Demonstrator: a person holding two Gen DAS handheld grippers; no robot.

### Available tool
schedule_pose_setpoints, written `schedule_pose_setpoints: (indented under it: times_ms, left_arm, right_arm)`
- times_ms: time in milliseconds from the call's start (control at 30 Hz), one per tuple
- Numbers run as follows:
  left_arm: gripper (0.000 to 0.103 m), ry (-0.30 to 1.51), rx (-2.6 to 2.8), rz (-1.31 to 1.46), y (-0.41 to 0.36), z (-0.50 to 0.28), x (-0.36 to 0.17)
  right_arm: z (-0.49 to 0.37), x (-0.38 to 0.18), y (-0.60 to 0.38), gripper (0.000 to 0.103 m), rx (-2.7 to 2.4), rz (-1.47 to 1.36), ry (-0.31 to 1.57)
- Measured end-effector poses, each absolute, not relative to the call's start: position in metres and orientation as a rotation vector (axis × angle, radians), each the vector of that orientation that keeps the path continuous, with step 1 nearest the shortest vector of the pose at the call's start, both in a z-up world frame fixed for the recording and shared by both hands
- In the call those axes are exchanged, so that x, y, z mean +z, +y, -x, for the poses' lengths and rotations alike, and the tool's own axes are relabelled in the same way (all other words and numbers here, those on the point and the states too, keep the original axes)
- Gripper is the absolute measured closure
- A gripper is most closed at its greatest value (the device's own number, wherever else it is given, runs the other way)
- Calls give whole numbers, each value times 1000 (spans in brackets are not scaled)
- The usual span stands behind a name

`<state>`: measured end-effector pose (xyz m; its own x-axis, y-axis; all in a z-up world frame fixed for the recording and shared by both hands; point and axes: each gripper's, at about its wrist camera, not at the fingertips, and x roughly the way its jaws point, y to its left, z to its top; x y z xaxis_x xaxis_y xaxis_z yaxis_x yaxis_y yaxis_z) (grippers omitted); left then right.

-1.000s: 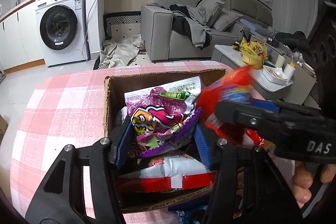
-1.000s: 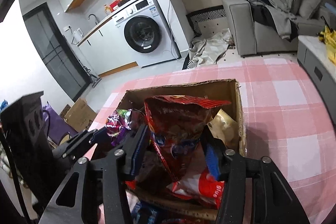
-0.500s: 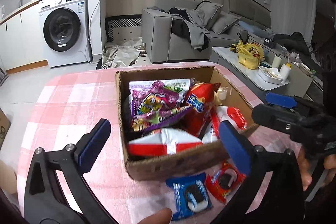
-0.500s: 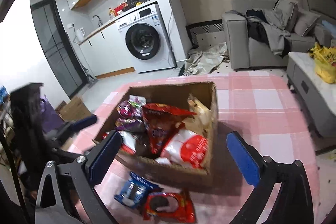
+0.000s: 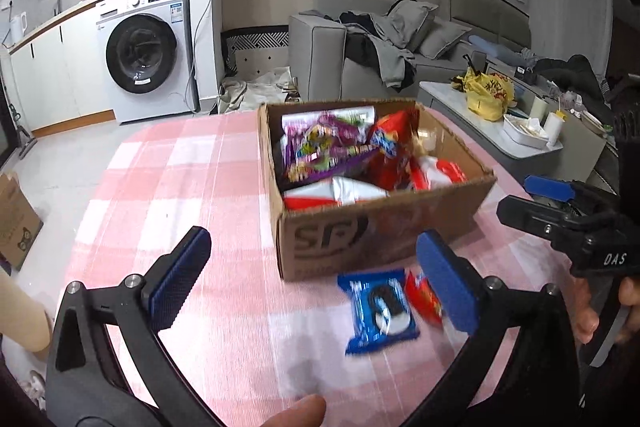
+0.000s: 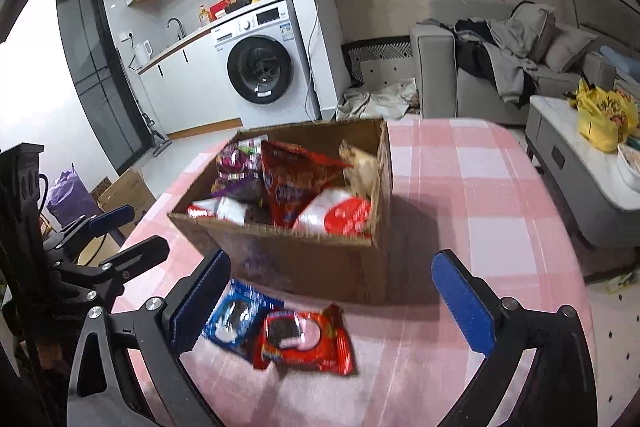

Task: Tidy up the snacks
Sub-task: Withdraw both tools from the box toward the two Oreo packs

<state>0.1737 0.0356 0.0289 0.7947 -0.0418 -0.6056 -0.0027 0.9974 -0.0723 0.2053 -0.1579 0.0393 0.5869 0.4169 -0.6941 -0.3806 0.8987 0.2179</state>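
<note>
A brown cardboard box (image 5: 360, 239) (image 6: 320, 263) stands on the pink checked tablecloth, filled with snack bags: a purple bag (image 5: 324, 147) (image 6: 236, 167), a red bag (image 5: 392, 155) (image 6: 292, 179) and white-and-red packs (image 5: 340, 193) (image 6: 344, 213). In front of the box lie a blue cookie pack (image 5: 380, 311) (image 6: 236, 315) and a red cookie pack (image 5: 424, 301) (image 6: 304, 339). My left gripper (image 5: 316, 283) is open and empty, held back from the box. My right gripper (image 6: 336, 299) is open and empty above the two cookie packs.
The table (image 5: 180, 187) (image 6: 480, 211) has bare cloth left and right of the box. Beyond it are a washing machine (image 5: 144, 55), a grey sofa (image 5: 360, 59), a low white side table (image 6: 580, 163) with a yellow bag, and cardboard boxes (image 6: 124, 191) on the floor.
Both grippers let go of the purple and red bags, which now rest in the box. Both opened wide and drew back from the box; the two cookie packs came into view.
</note>
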Motion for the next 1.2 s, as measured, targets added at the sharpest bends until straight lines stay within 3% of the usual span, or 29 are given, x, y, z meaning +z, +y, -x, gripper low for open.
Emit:
schedule_pose_setpoints:
  times_ms: [367,1200]
  left_arm:
    - [1,690,-5,65,34,-137,1]
    - [1,771,-16,33,33,-164,-25]
  right_arm:
    - [-198,15,-158,0,490,-31,880]
    - [-198,-52,-112,0,502,60,1056]
